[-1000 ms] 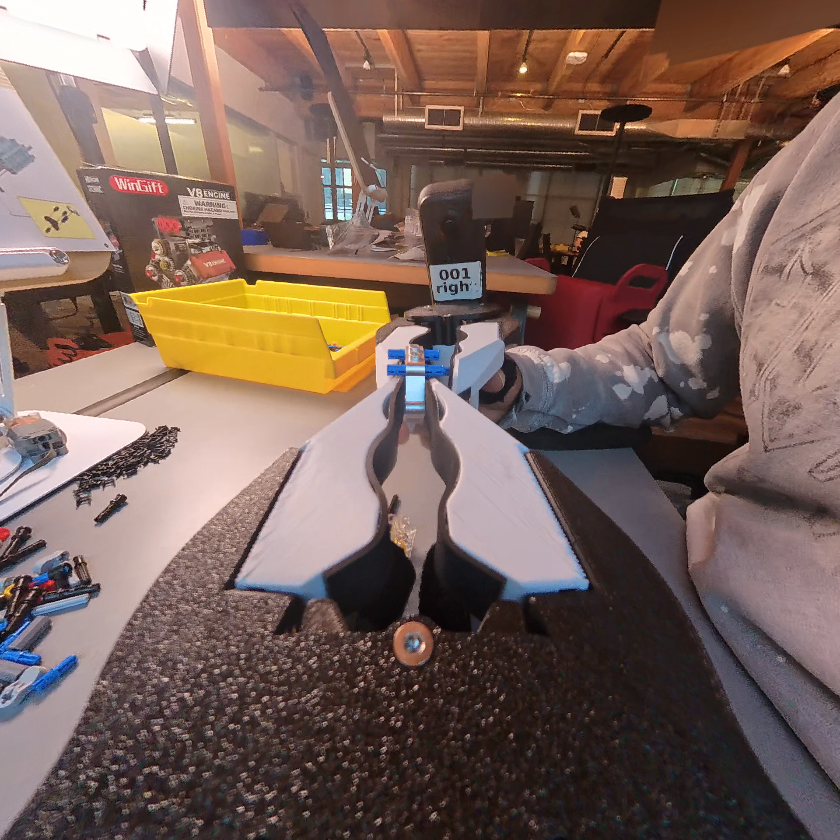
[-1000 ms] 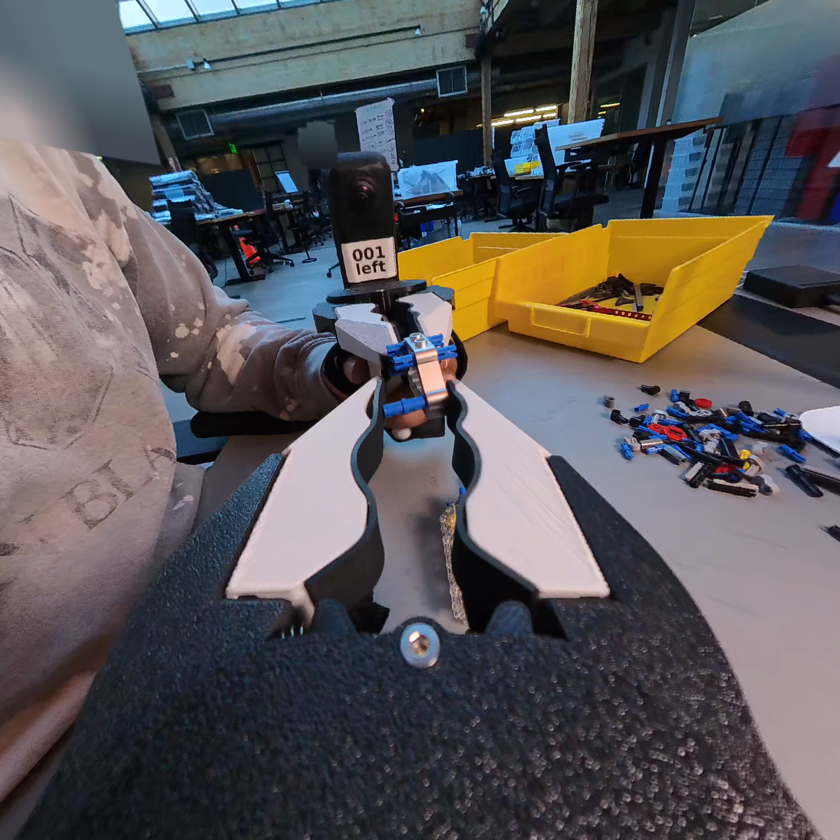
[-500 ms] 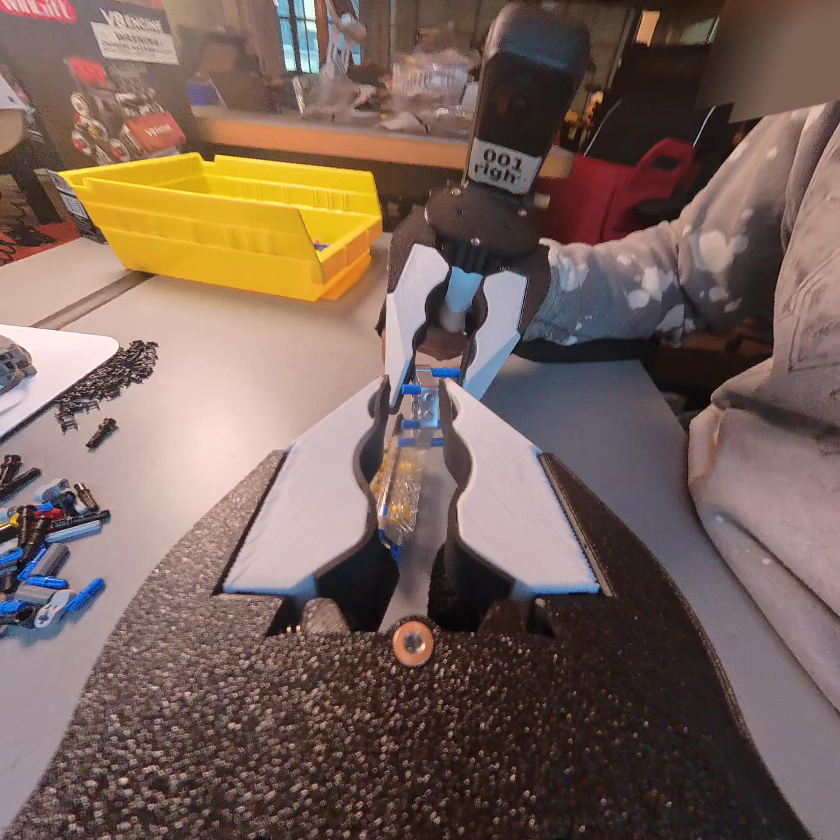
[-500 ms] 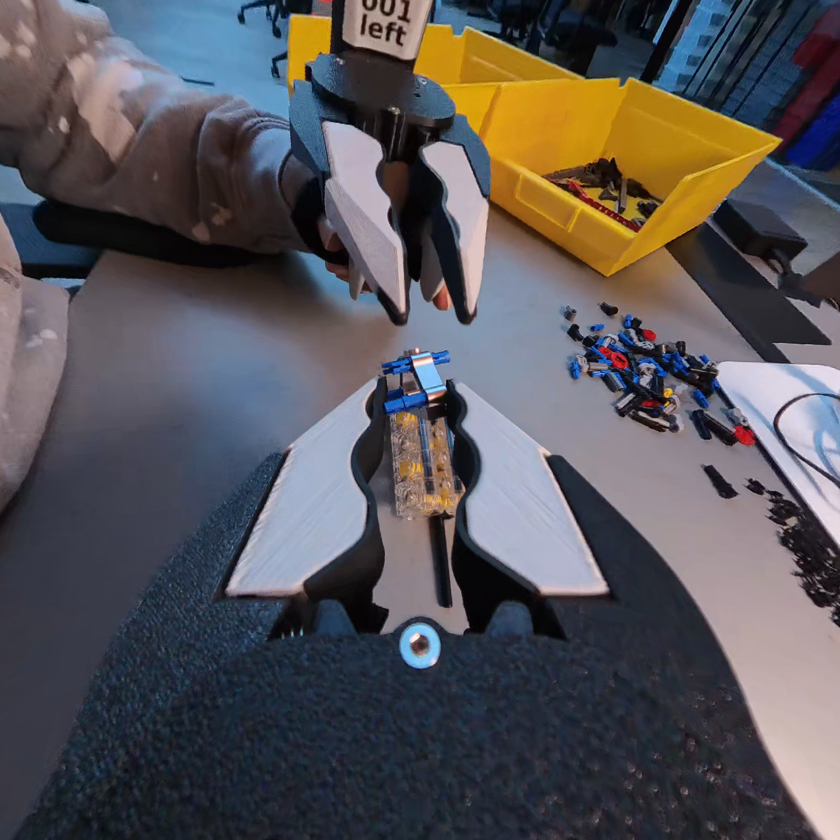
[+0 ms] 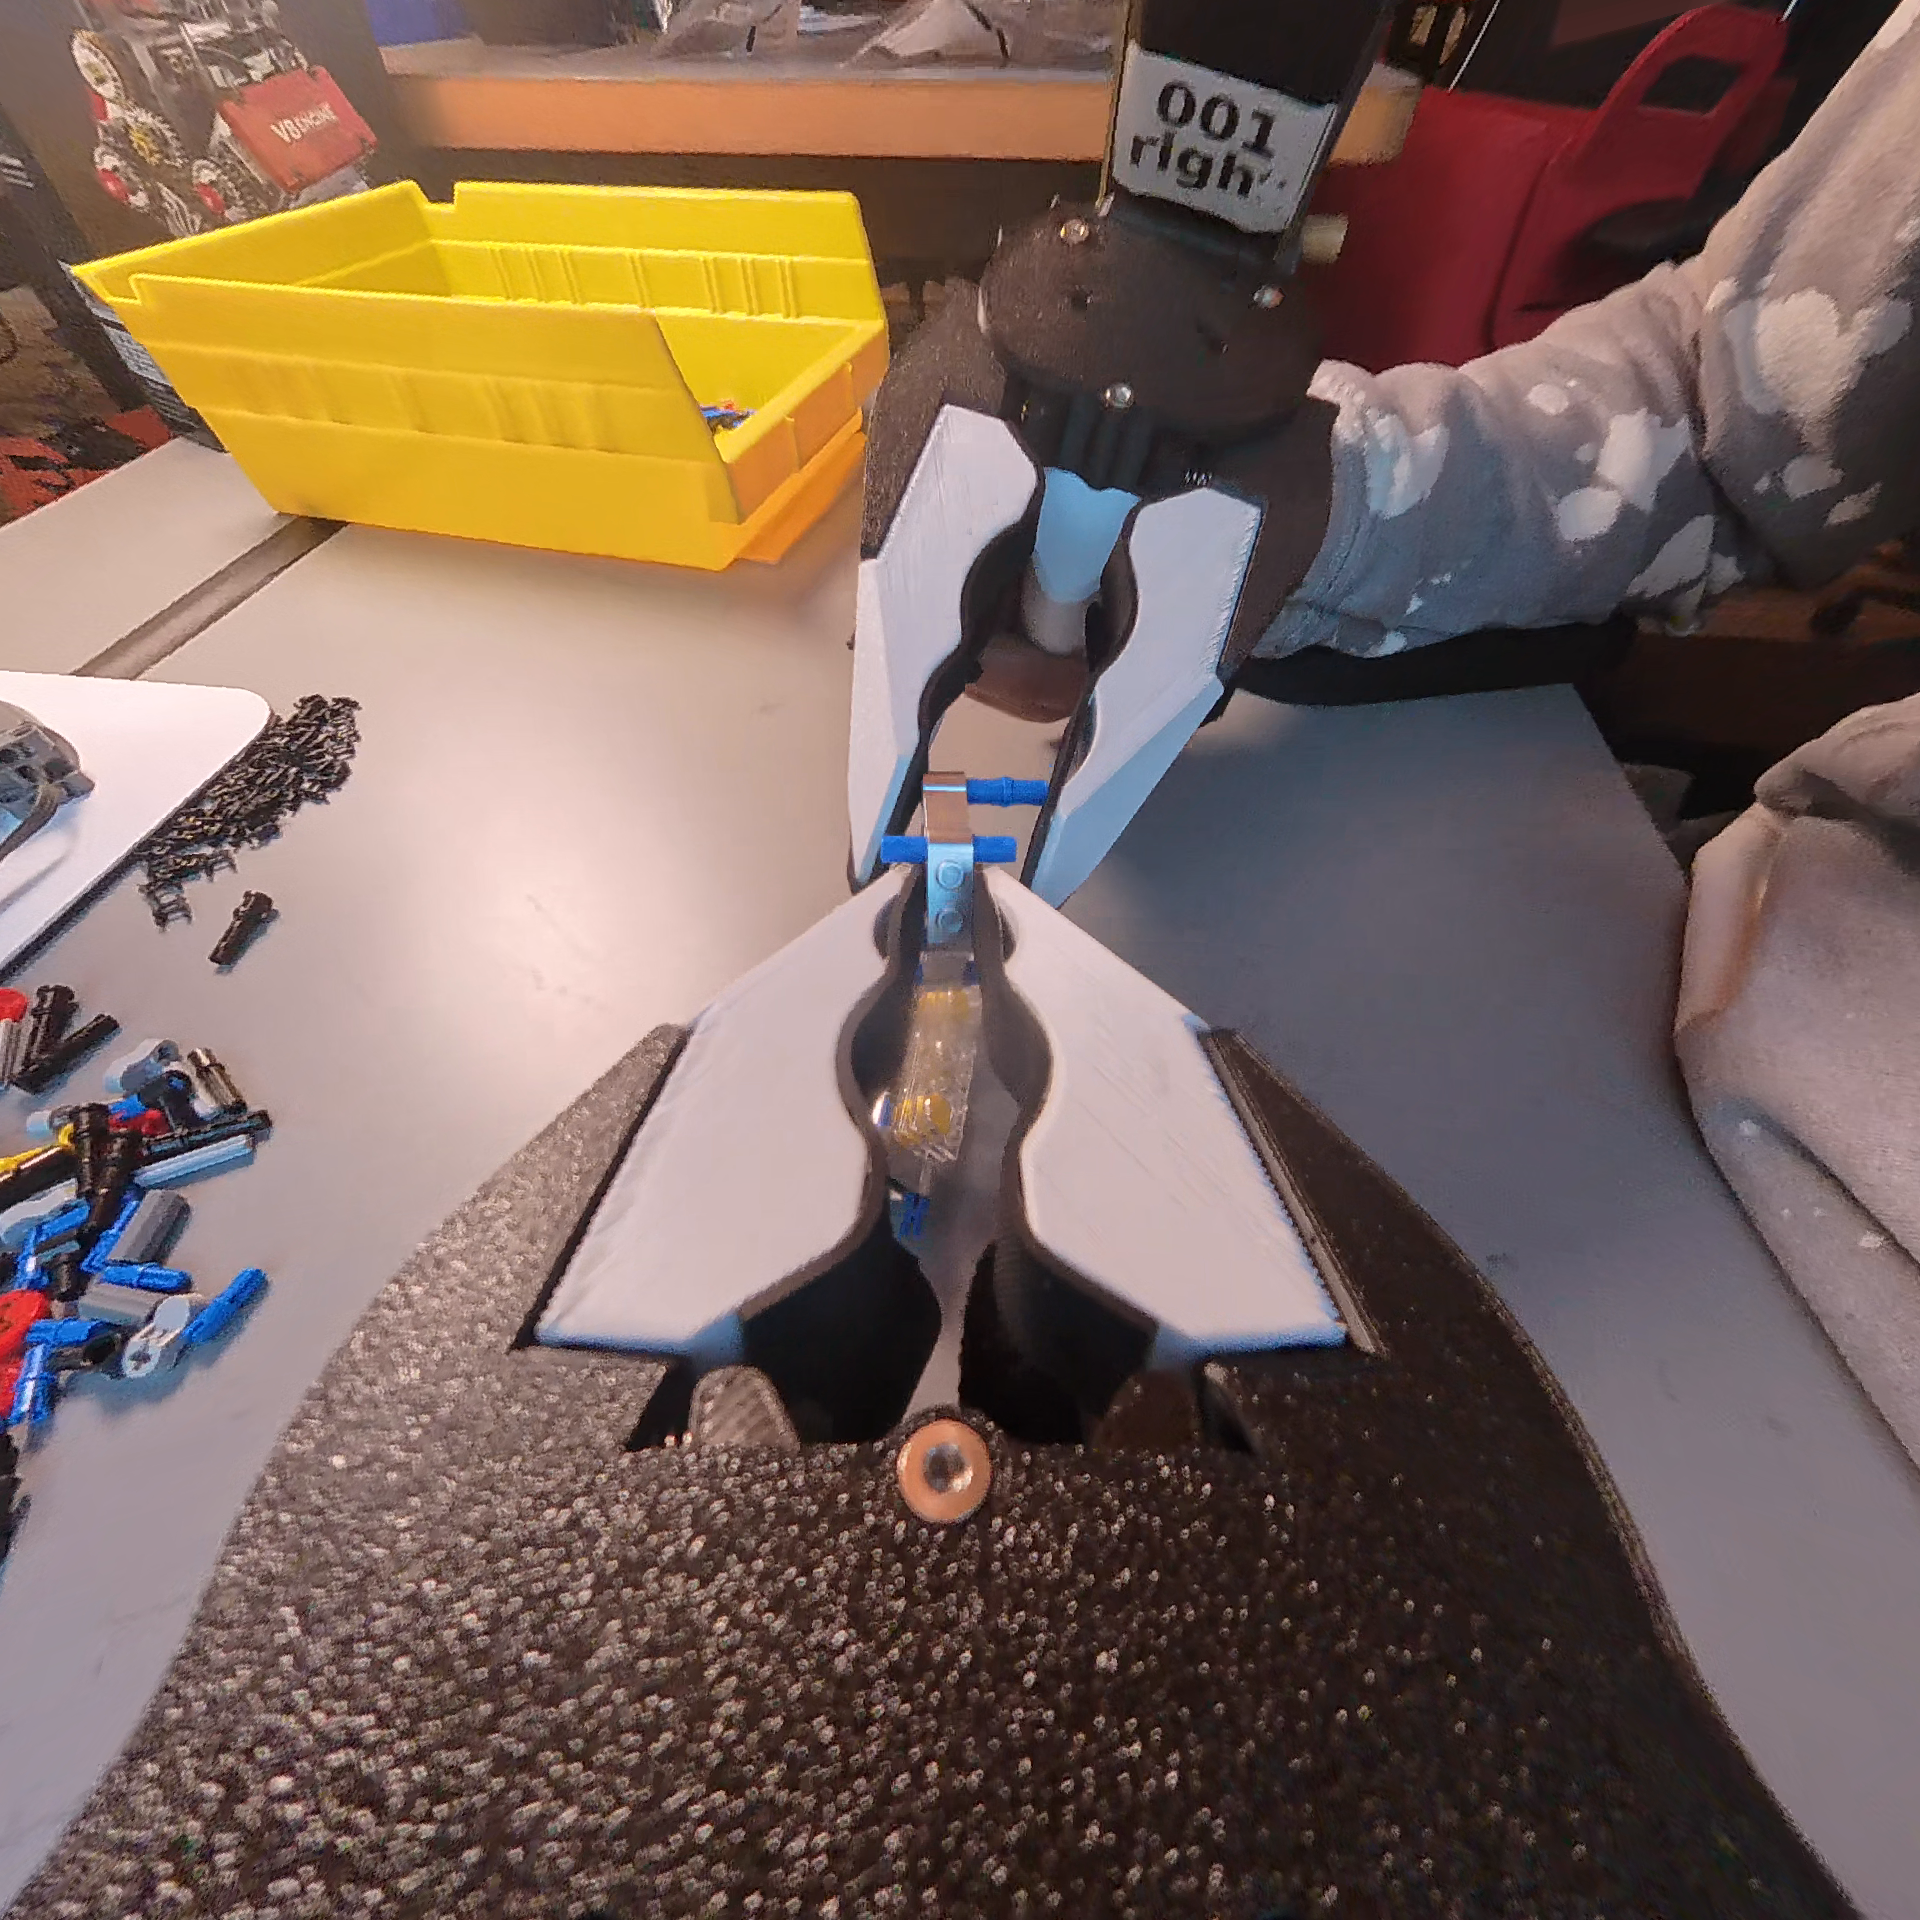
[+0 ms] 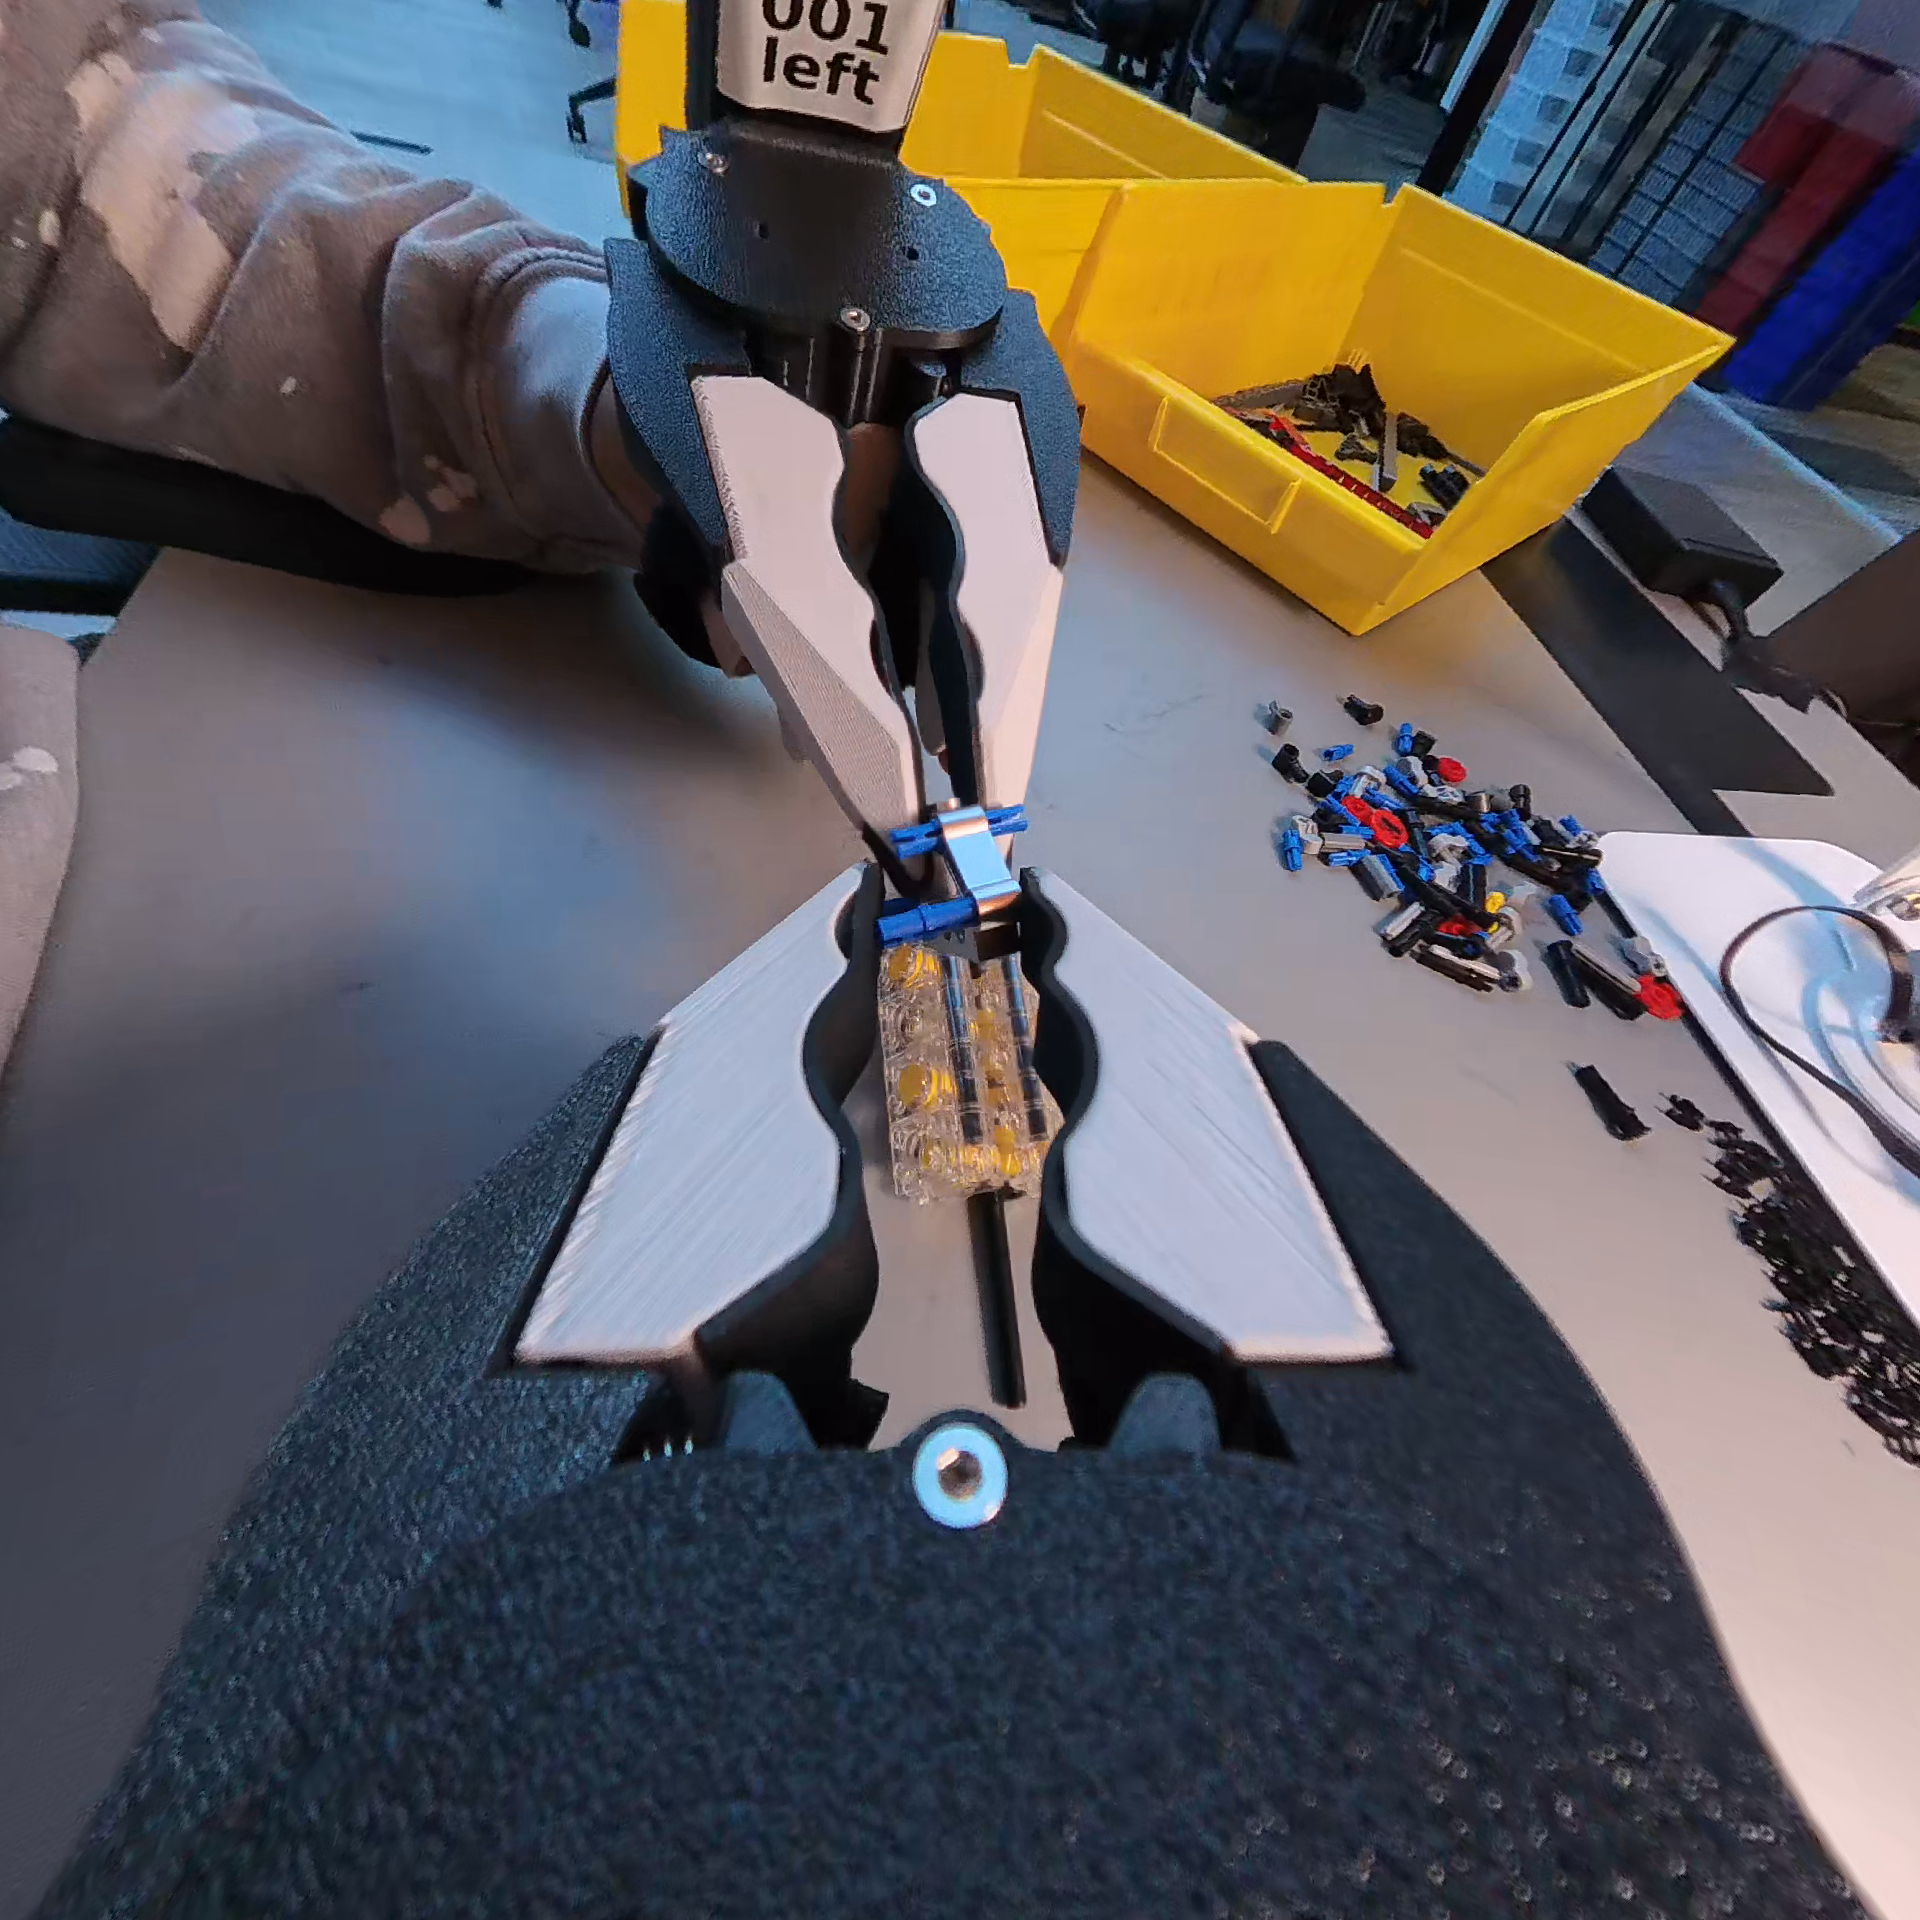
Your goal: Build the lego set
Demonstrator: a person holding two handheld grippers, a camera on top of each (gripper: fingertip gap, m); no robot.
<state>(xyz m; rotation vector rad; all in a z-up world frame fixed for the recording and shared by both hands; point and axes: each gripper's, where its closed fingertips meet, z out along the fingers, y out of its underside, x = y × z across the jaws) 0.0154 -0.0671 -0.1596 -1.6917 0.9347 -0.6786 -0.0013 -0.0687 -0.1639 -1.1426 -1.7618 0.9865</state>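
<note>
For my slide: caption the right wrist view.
Right gripper clamps a clear brick assembly; left gripper meets its blue-pinned end.

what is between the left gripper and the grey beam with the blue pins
Nothing visible. The left gripper has its tips on the grey beam, which the right gripper grips from the opposite side; the clear block lies below it.

We see a grey bench (image 5: 582,727), a wooden counter (image 5: 727,104) at upper centre, and stacked red and blue crates (image 6: 1829,239) upper right.
</note>
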